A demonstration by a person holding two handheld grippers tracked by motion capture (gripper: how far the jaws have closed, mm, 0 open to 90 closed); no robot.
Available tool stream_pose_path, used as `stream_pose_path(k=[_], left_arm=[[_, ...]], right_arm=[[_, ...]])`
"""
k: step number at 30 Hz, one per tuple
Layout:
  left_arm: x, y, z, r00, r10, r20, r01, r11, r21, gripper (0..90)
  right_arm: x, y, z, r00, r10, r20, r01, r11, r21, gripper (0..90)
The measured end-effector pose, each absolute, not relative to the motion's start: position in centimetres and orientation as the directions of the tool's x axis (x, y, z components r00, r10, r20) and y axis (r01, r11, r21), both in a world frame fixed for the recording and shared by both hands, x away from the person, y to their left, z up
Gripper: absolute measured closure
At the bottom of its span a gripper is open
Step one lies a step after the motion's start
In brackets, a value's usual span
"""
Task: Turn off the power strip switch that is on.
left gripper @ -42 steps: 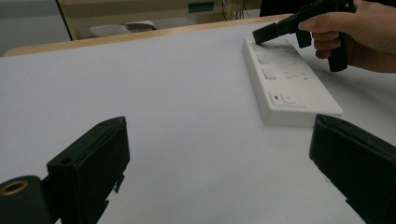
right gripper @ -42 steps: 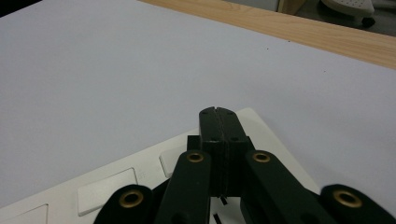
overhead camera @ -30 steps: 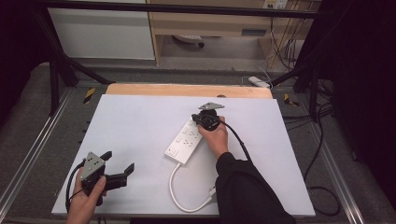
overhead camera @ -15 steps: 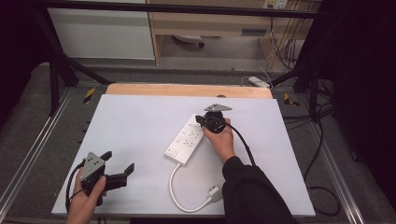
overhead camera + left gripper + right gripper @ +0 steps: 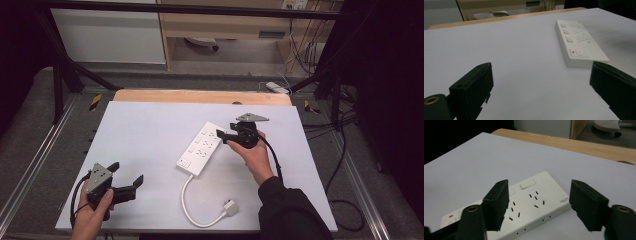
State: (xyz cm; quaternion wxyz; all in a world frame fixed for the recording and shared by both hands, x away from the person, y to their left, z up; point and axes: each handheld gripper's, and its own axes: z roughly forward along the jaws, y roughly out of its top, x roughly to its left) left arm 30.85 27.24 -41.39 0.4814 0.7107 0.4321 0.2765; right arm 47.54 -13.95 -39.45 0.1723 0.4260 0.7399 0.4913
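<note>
Nearest to me, my left claw rests low over the front left of the white tabletop, jaws spread wide and gripping nothing; in the left gripper view the bare surface runs out between them toward the power strip.

A little farther out, the white plug lies near the front edge, its cord curling back up to the near end of the power strip. The strip lies flat around the middle of the tabletop, its long axis running diagonally from near-left to far-right. The end with the red-marked switch and the cord faces me; the socket end points away toward the wooden strip at the back.

At that far end my right claw hovers just beside the strip, released, jaws apart. In the right gripper view the strip sits between and just beyond them, not yet pinched.

I judge this to be the approach to a grasp. Next I need to bring the right claw down squarely across the strip's narrow width and close, keeping the jaws off the switches.
</note>
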Motion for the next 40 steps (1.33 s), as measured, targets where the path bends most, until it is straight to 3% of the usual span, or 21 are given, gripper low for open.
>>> stream_pose_path(k=[7,14,24,31,40], left_arm=[[30.8,27.2,-41.4,0.472,0.881,-0.023,0.349,-0.163,0.923,5.2],[30.8,27.2,-41.4,0.471,0.882,-0.024,0.348,-0.161,0.924,5.2],[30.8,27.3,-41.4,0.468,0.883,-0.024,0.349,-0.16,0.924,5.2],[30.8,27.3,-41.4,0.465,0.885,-0.024,0.351,-0.159,0.923,5.2],[30.8,27.2,-41.4,0.468,0.883,-0.022,0.347,-0.161,0.924,5.1]], right_arm=[[45.6,-16.2,-38.3,-0.569,0.805,0.167,0.451,0.136,0.882,11.8],[43.5,-18.5,-37.5,-0.548,0.823,0.148,0.431,0.126,0.894,5.2],[39.7,-22.6,-37.3,-0.521,0.847,0.103,0.346,0.099,0.933,4.0],[37.0,-25.6,-39.4,-0.479,0.876,0.062,0.304,0.099,0.948,5.6],[35.5,-26.8,-42.6,-0.468,0.884,0.028,0.338,0.15,0.929,3.8]])
